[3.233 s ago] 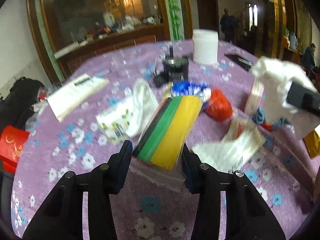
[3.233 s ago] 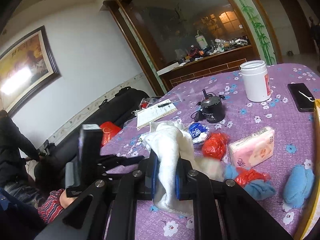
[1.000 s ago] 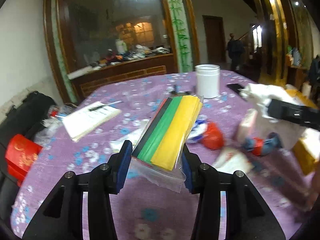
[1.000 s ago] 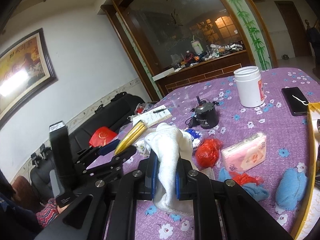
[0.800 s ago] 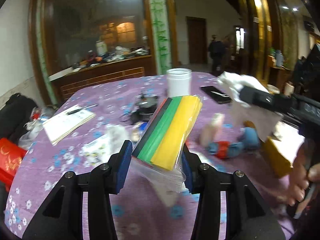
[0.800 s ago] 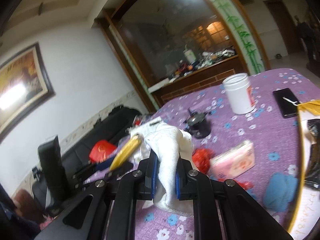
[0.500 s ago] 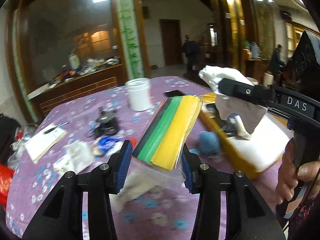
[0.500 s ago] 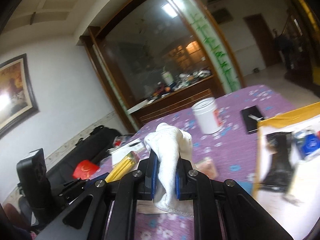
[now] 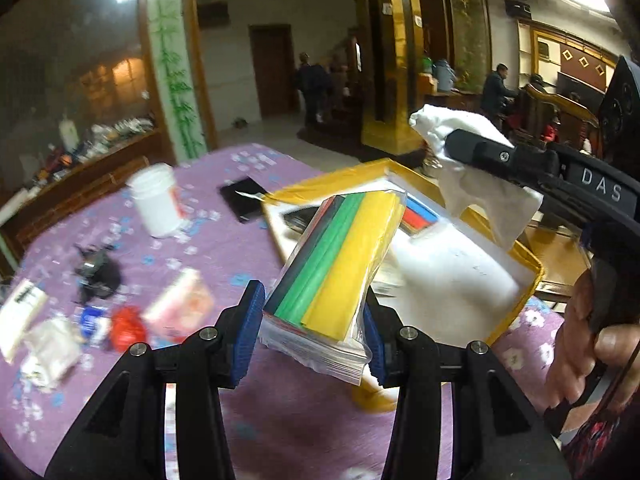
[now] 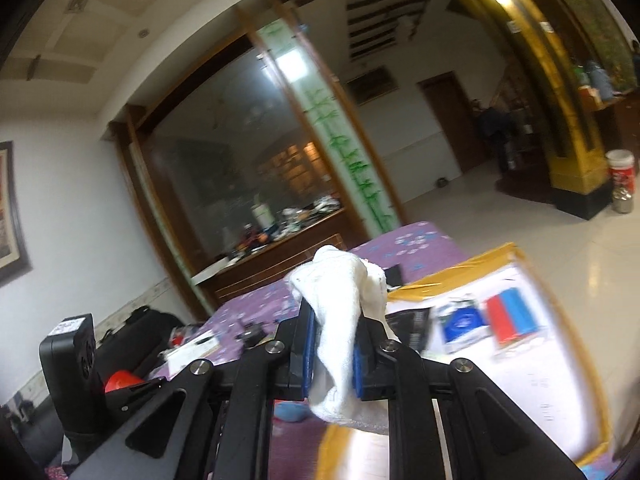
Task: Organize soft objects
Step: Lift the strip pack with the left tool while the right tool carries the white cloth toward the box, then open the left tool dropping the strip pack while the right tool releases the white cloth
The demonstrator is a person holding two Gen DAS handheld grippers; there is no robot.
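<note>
My left gripper is shut on a clear bag of folded cloths striped black, green and yellow, held above the purple flowered table at the near edge of a yellow-rimmed white box. My right gripper is shut on a white cloth and hangs over the same box; it also shows in the left wrist view at the right, above the box, the cloth drooping from it.
The box holds a red-and-blue pack, a blue-and-white pack and a dark item. On the table are a white jar, a black phone, a pink tissue pack, a red bag and a notebook.
Both grippers have swung right with their loads, away from the cluttered middle of the table, to above the yellow-rimmed box. Both grips are unchanged.
</note>
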